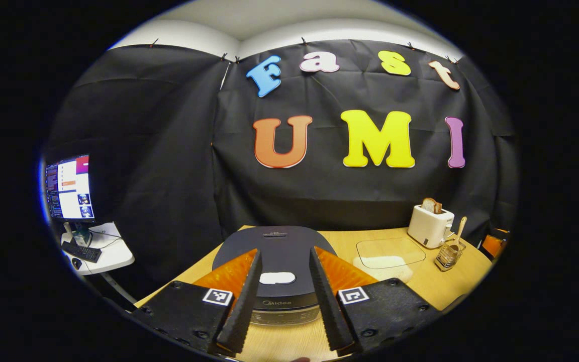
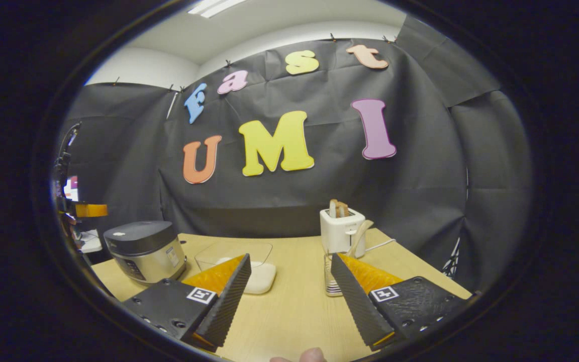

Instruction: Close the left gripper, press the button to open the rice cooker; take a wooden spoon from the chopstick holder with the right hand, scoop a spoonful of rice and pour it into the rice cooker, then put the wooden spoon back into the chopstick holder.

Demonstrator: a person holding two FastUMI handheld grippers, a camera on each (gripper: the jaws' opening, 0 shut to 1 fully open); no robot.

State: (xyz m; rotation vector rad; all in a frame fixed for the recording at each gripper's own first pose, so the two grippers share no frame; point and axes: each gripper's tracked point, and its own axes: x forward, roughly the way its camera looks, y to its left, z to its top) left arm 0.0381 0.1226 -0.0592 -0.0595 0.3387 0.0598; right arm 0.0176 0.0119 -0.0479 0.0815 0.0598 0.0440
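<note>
The rice cooker (image 1: 280,271) sits closed on the wooden table (image 1: 410,289) straight ahead of my left gripper (image 1: 285,301), its dark lid flat and the pale button (image 1: 277,277) on the lid showing in the gap between my two left fingers, which stand spread apart and grip nothing; I cannot tell whether they touch the lid. From my right gripper view the same cooker (image 2: 145,250) stands off to the left, near the table's edge, well apart from my right gripper (image 2: 289,296), which also hangs wide open and empty above the tabletop. Just beyond my right gripper's left finger lies a clear container of white rice (image 2: 242,266), and past the right finger stands the wire chopstick holder (image 2: 333,274) with the wooden spoon (image 2: 359,238) leaning upright out of it. Behind the holder is a white toaster (image 2: 342,230) with bread slices in its slots. In my left gripper view the holder (image 1: 449,255) and toaster (image 1: 430,225) sit far right, and a monitor (image 1: 68,188) with a keyboard (image 1: 82,251) stands on a small white table at far left
</note>
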